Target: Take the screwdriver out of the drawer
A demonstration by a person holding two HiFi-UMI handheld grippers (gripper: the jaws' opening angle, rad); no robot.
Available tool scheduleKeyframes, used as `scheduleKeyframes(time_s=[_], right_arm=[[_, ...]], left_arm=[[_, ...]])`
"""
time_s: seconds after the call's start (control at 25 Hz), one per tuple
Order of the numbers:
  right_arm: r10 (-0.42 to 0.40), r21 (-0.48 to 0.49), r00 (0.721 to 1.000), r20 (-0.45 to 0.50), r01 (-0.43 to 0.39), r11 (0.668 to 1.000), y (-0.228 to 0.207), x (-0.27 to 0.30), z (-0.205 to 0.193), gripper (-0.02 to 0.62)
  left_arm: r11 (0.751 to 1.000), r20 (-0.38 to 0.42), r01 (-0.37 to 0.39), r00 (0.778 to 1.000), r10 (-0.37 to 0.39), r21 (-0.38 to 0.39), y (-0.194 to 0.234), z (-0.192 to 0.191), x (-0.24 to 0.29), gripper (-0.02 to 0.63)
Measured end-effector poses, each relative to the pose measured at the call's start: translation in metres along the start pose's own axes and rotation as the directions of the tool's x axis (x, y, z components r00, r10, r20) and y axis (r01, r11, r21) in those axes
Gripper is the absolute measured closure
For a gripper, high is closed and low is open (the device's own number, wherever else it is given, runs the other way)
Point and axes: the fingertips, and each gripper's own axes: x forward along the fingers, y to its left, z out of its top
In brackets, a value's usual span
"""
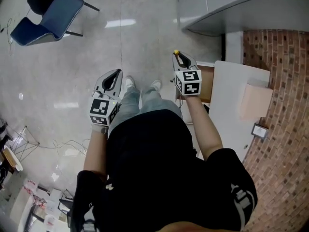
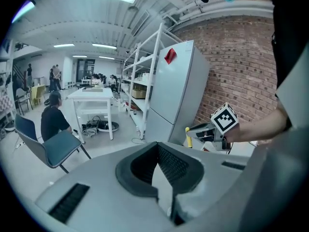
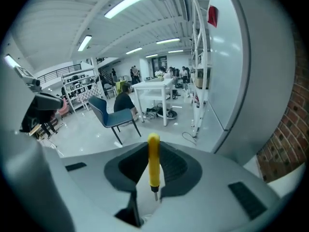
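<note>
Workshop floor [image 3: 91, 132] behind; screwdriver [image 3: 153, 163] clamped between right gripper [image 3: 153, 175] jaws, handle outward.

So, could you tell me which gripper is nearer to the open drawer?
Right. The right gripper, holding the yellow screwdriver, is at the left edge of the drawer; the left gripper is beyond the person's legs, farther left.
</note>
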Motion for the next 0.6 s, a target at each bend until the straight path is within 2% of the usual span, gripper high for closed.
scheduleKeyframes(time_s=[0.24, 0.6], right_arm=[[0.062, 0.002, 0.991, 0.122, -0.063, 0.998, 0.016, -0.031, 0.061, 0.515], [0.133, -0.050, 0.952, 0.277, -0.124, 0.991, 0.038, -0.075, 0.138, 0.515]], left_arm=[[1.000, 0.078, -0.023, 0.997, 0.023, 0.001, 0.013, 0.033, -0.009, 0.603], [0.998, 0.179, -0.060, 0.982, 0.055, 0.019, 0.026, 0.086, -0.028, 0.603]])
